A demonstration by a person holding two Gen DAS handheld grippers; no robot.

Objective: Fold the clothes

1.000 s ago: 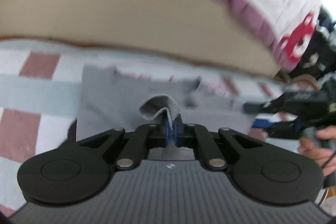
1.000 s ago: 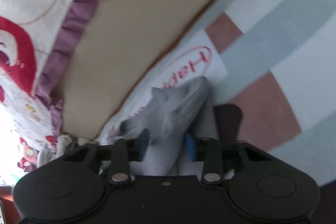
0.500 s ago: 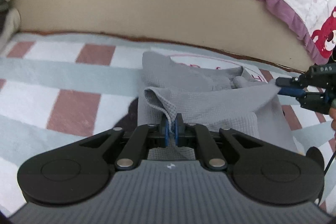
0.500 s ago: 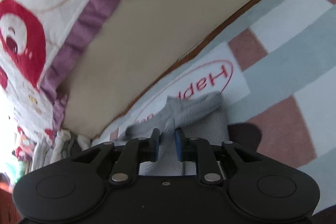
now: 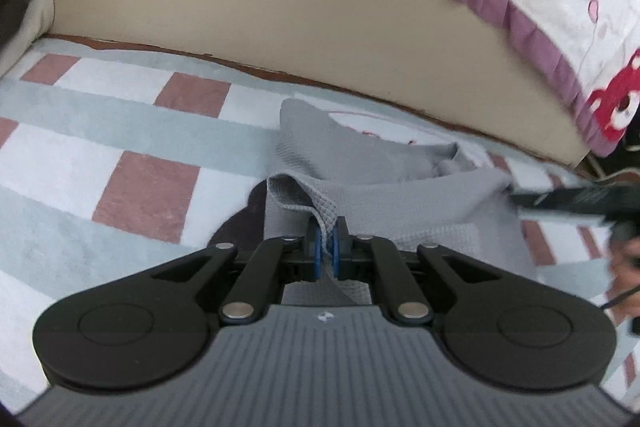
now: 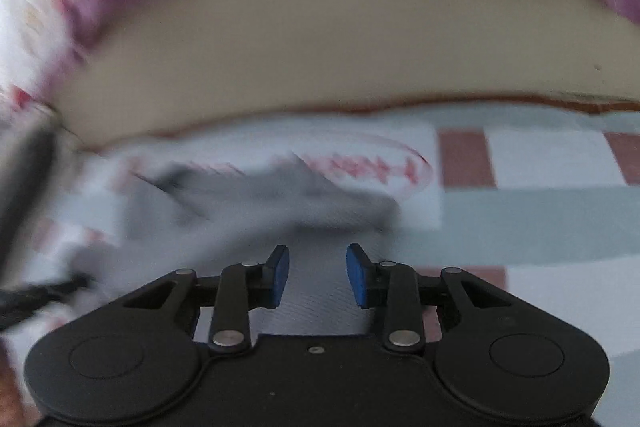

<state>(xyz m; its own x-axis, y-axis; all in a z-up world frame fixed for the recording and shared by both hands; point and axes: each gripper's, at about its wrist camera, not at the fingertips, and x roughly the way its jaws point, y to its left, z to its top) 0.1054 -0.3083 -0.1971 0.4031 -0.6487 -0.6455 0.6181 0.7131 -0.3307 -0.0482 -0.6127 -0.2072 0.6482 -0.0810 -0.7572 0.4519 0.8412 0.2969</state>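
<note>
**A:** Your left gripper [image 5: 327, 247] is pinched tight on a raised corner of the grey garment [image 5: 400, 203], with cloth squeezed between the blue pads. Your right gripper [image 6: 318, 273] stands with its fingers well apart and nothing between them.

**B:** Where does the garment lie from each?

**A:** Straight ahead of both, on the checked rug [image 5: 120, 163], near the beige bed base [image 5: 280, 27]. Its lifted edge runs crosswise, from your left gripper off to your right. Your left is on it; your right hangs just over grey cloth, near that far end.

**B:** And how does it look?

**A:** Waffle-knit, soft, partly doubled over itself with a rumpled ridge at the back. The right view is blurred, so I can't tell you how neat that side is. I'd judge a fold is midway.
</note>
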